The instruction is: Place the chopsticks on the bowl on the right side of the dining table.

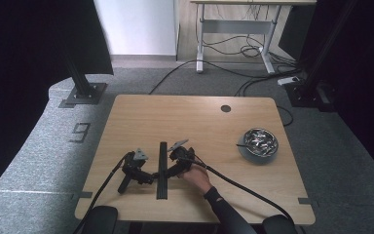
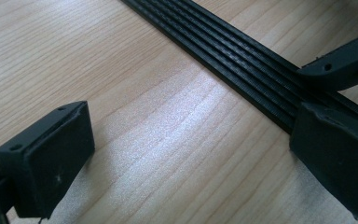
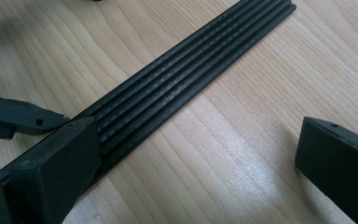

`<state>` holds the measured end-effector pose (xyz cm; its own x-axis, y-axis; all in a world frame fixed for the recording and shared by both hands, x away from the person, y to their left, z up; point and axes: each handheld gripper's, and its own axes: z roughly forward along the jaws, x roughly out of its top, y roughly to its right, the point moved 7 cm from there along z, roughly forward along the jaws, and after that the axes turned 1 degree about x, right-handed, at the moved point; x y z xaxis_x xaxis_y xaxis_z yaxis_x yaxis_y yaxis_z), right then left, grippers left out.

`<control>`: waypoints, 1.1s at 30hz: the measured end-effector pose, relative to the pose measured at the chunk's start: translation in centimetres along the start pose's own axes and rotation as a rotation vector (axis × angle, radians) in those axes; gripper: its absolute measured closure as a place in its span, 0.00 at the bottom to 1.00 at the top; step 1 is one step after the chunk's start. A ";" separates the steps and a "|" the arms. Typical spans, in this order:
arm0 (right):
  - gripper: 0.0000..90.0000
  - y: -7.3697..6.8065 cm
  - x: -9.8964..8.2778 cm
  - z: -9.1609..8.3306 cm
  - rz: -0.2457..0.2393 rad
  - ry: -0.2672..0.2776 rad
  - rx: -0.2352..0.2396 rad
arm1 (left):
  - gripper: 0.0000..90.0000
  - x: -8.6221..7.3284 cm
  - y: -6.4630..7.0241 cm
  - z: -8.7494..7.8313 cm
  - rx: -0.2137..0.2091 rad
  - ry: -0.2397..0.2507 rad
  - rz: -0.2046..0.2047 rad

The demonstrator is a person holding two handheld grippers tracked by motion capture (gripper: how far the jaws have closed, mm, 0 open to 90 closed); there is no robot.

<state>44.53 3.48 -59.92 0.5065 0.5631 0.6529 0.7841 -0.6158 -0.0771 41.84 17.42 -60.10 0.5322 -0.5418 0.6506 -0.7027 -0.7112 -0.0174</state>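
Item: long black ribbed strip of flat plastic or rubber, five raised ridges running its length.
Position: lies flat on the light wooden desk, lengthwise from 12 to 6 o'clock, in the near half, slightly left of centre.
Left gripper: at 9 o'clock of the strip, low over the desk; jaws spread wide and released, nothing between them but bare wood. In the left gripper view its right-hand jaw rests at the strip's edge.
Right gripper: at 3 o'clock of the strip, held in the person's hand with a dark sleeve behind; jaws parted and holding nothing. In the right gripper view one jaw sits on the ribbed surface, the other is well apart on the wood.
Relation: the two grippers face each other across the strip, tips near one another.
Other stock: round shiny metal bowl at 3 o'clock of the desk, near the right edge, well apart from the strip; small metal pieces inside, kind cannot be told.
Fixture: dark round hole at the far edge of the desk, towards 1 o'clock.
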 end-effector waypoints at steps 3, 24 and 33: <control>0.00 0.3 -0.1 -0.1 -0.009 -0.011 -0.018 | 0.00 0.0 0.0 0.0 0.000 0.000 0.000; 0.39 2.6 -0.9 -1.9 0.004 -0.010 -0.068 | 0.00 0.0 0.0 0.0 0.000 0.001 -0.001; 0.65 3.1 -1.4 -2.9 -0.016 -0.035 -0.052 | 0.00 0.0 0.0 0.0 0.000 0.001 -0.002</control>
<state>45.28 -0.79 -58.89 0.5072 0.5911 0.6272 0.7726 -0.6343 -0.0270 41.83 17.40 -60.10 0.5333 -0.5399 0.6512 -0.7016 -0.7124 -0.0160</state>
